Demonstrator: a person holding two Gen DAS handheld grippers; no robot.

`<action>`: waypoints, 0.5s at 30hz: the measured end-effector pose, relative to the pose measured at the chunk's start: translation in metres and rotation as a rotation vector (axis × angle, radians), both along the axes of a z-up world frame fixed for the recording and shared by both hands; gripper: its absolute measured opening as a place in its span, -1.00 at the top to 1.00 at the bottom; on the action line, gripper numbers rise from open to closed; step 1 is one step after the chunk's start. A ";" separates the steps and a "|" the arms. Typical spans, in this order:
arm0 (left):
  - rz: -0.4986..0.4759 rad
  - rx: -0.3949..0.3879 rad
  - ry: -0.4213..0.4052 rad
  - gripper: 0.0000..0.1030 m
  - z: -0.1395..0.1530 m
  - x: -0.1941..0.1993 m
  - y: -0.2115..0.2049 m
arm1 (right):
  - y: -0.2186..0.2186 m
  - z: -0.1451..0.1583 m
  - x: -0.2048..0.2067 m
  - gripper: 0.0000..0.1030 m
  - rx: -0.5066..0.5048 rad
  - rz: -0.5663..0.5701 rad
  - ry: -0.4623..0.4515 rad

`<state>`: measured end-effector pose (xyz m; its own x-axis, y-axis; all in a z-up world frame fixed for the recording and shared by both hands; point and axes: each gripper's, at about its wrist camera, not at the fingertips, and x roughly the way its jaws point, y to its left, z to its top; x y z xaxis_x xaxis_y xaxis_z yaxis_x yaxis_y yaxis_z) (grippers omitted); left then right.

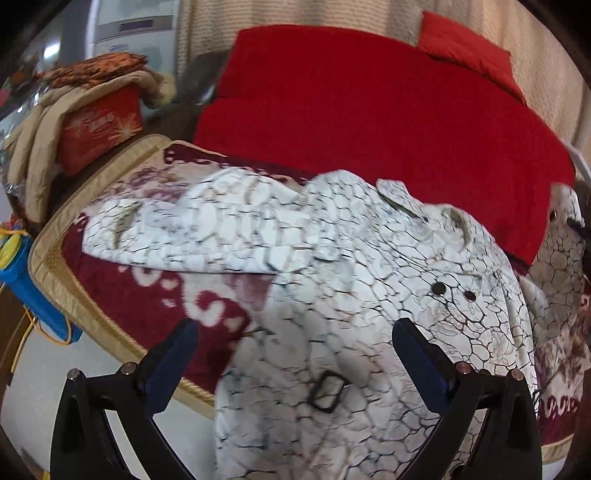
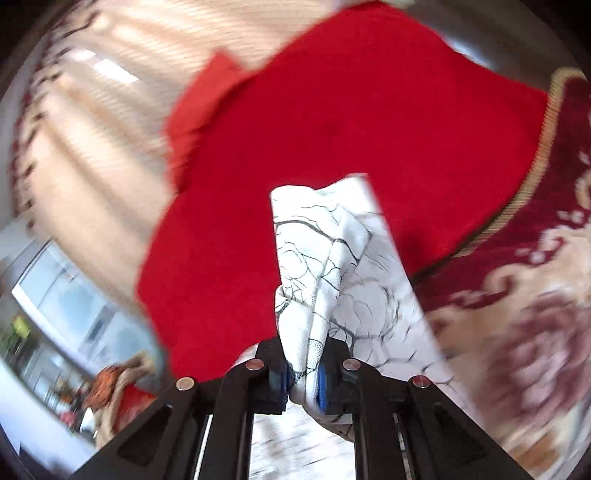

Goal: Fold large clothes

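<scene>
- Left wrist view: your left gripper [image 1: 295, 354] is wide open over the white jacket [image 1: 332, 295], which lies on the dark red patterned blanket [image 1: 147, 295].
- Right wrist view: your right gripper [image 2: 303, 373] pinches a fold of the jacket.

No readable text for you here

At about ten o'clock in your left wrist view, the red box [image 1: 101, 127] carries a pale printed line across its front among starburst marks, but you cannot make out a single character. Behind it, near eleven o'clock, the white panel [image 1: 129, 26] shows dark bands that may be print, too blurred to read. Your right wrist view is smeared with motion and gives you no lettering, label, number or sign.
</scene>
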<state>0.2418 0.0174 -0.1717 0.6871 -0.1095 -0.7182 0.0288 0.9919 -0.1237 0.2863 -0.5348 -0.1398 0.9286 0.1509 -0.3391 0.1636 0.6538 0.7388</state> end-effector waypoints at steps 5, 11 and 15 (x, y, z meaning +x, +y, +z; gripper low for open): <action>0.055 0.000 -0.016 -1.00 0.002 -0.016 0.035 | 0.114 0.033 0.020 0.77 0.000 0.180 -0.080; 0.093 -0.015 -0.012 -1.00 0.003 -0.032 0.064 | 0.247 0.011 0.064 0.46 -0.019 0.325 -0.016; 0.089 -0.011 -0.008 -1.00 0.002 -0.034 0.068 | 0.305 -0.029 0.083 -0.96 0.027 0.430 0.083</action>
